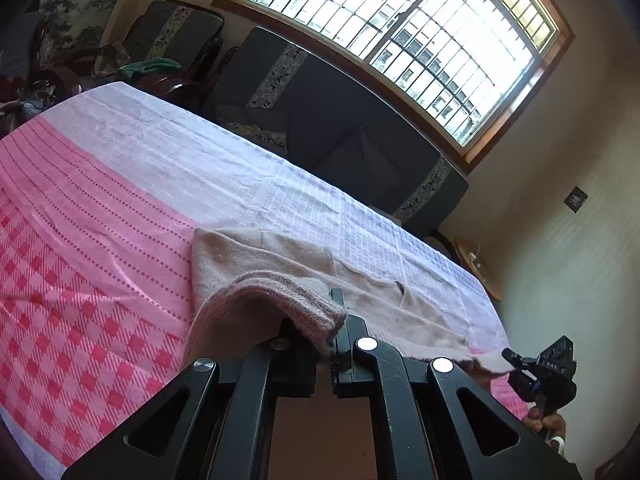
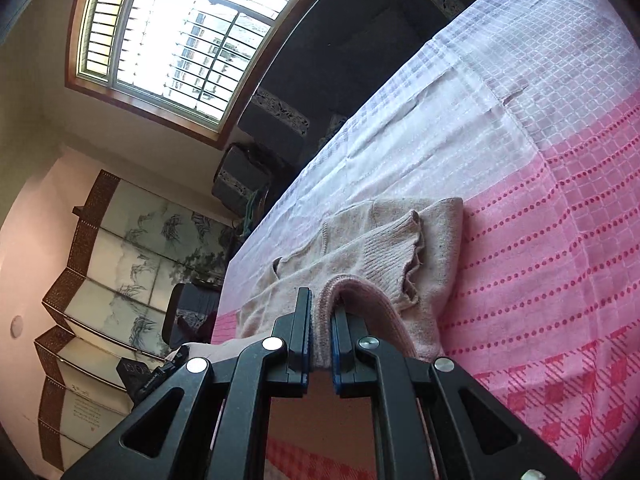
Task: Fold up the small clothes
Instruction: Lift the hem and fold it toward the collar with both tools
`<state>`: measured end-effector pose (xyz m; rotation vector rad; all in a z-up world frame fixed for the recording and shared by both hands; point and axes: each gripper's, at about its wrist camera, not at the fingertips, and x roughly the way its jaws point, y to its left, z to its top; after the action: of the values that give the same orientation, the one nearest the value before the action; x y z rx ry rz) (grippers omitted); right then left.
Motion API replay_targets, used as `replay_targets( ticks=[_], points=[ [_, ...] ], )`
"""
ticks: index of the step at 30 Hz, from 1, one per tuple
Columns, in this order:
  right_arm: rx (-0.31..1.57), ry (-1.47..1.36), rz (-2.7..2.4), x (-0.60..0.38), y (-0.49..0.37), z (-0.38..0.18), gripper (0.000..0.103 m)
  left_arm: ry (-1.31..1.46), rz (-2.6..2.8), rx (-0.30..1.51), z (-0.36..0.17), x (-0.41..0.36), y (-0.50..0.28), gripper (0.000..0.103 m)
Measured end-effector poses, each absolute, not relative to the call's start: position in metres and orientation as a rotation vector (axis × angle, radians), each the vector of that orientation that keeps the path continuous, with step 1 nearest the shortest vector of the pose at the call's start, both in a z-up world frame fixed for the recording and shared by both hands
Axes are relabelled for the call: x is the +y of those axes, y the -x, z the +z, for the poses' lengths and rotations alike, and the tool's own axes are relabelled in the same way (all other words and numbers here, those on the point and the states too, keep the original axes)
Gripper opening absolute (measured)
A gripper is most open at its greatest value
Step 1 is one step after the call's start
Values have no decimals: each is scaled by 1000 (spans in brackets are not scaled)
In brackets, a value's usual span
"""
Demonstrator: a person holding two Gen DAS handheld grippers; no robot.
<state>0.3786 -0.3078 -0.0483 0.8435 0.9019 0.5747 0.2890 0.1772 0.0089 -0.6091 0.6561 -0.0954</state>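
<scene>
A small beige-pink knit sweater (image 1: 260, 264) lies on the pink and white checked cloth (image 1: 100, 208) that covers the table. My left gripper (image 1: 320, 320) is shut on the sweater's ribbed hem, which drapes over the left finger and hides it. In the right wrist view the sweater (image 2: 400, 240) lies ahead with a ribbed cuff folded on top. My right gripper (image 2: 321, 312) is shut on the sweater's pink ribbed edge, held a little above the cloth (image 2: 540, 200). The right gripper also shows in the left wrist view (image 1: 510, 354) at the lower right.
A dark sofa (image 1: 340, 120) runs along the table's far side under a large barred window (image 1: 400, 20). A painted folding screen (image 2: 120, 260) stands at the left in the right wrist view. A wooden side table (image 1: 480, 268) stands by the wall.
</scene>
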Motion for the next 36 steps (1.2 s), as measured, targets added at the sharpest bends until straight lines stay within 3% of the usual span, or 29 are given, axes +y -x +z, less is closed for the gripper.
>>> replay_targets(
  ticks=[13,21,22,23,24,29,34,36],
  points=[
    [946,-953,505,-303,-445,-108,8,606,-71,741,-42,186,-369,6],
    [876,-1005,492,-308,-446,-111,13,635,-57,707,-43,201,-378,26],
    [853,-1010,484,-313,-443,-110,16,651,-60,692,-41,204,-375,32],
    [826,-1021,474,-317,-439,-108,17,664,-60,672,-37,207,-371,51],
    [799,-1038,471,-323,-435,-105,19,666,-49,645,-32,210,-365,63],
    [795,-921,498,-329,-406,-84,26,583,-13,624,-14,218,-341,68],
    [891,-554,508,-299,-353,-69,61,486,-35,719,-22,219,-308,68],
    [916,-436,501,-288,-332,-73,63,443,-37,760,-32,218,-293,68]
  ],
)
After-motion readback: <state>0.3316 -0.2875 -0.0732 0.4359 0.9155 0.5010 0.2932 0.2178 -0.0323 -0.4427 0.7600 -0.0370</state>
